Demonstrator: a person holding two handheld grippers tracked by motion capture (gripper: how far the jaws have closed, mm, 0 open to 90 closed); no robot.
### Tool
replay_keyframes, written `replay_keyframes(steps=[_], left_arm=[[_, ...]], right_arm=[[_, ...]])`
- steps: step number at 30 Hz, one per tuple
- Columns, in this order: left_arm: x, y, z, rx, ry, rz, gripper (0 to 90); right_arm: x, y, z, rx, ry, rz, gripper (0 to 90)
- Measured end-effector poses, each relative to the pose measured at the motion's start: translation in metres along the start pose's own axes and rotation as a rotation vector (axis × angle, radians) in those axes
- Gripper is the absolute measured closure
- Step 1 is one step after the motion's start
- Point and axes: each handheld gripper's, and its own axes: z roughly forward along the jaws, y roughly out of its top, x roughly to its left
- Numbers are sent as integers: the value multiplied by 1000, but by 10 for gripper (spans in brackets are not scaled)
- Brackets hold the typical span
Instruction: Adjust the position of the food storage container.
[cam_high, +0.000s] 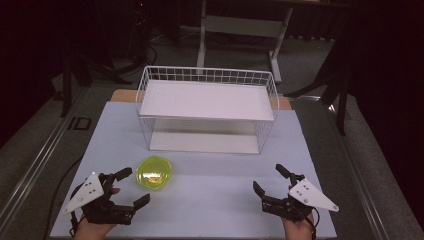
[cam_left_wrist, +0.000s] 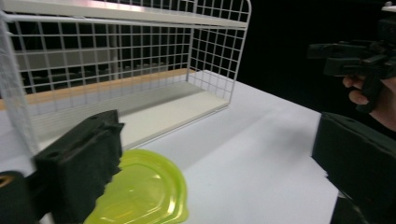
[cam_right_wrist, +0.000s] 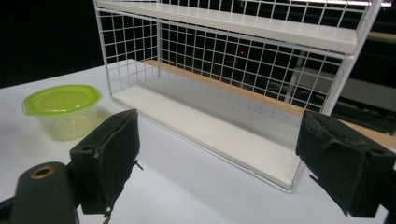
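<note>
A small clear tub with a yellow-green lid (cam_high: 154, 173) (cam_left_wrist: 144, 193) (cam_right_wrist: 63, 109) sits on the white table in front of a white wire rack (cam_high: 207, 110) (cam_left_wrist: 116, 60) (cam_right_wrist: 243, 70) with two shelves. My left gripper (cam_high: 136, 187) (cam_left_wrist: 215, 163) rests at the near left, just left of the tub, open, with nothing between its jaws. At the near right my right gripper (cam_high: 270, 180) (cam_right_wrist: 217, 154) is open too and holds nothing; it faces the rack's lower shelf. The right gripper also appears far right in the left gripper view (cam_left_wrist: 359, 58).
The white table top (cam_high: 210, 200) lies between the two grippers. A wooden strip (cam_high: 122, 95) runs behind the rack. Dark floor and a white desk frame (cam_high: 240, 30) lie beyond the table's far edge.
</note>
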Motion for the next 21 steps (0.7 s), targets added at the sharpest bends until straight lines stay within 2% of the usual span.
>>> replay_keyframes(steps=[2,3,4,6,7,9,11,12,13,15,18,20,21], left_arm=[[3,2,-1,-5,0,-4,65],[5,3,-1,-3,5,-8,65],[8,3,-2,-3,0,-9,66],[12,3,-1,22,15,14,86],[15,2,-1,33,17,27,101],[20,0,-2,48,27,41,125],[24,-2,-3,60,28,41,156],[29,-5,-3,76,37,46,164],[29,-5,-3,76,37,46,199],[39,-12,-4,116,53,46,301],[47,-17,-5,139,64,22,470],[50,-19,-6,150,72,25,546],[58,-22,-6,195,102,29,585]], right_arm=[[1,2,1,-6,4,-7,135],[0,3,1,-15,19,7,134],[-1,4,2,-16,47,35,134],[-4,5,4,-14,43,94,162],[-5,5,4,-15,60,103,163],[-4,5,4,-8,67,58,164],[-2,5,4,-4,68,41,173],[1,5,3,-7,78,23,224],[1,5,3,-6,81,20,225],[3,5,4,-5,84,17,244],[3,6,4,-11,96,20,274],[3,7,4,-14,91,19,274],[4,9,2,-16,69,16,283]])
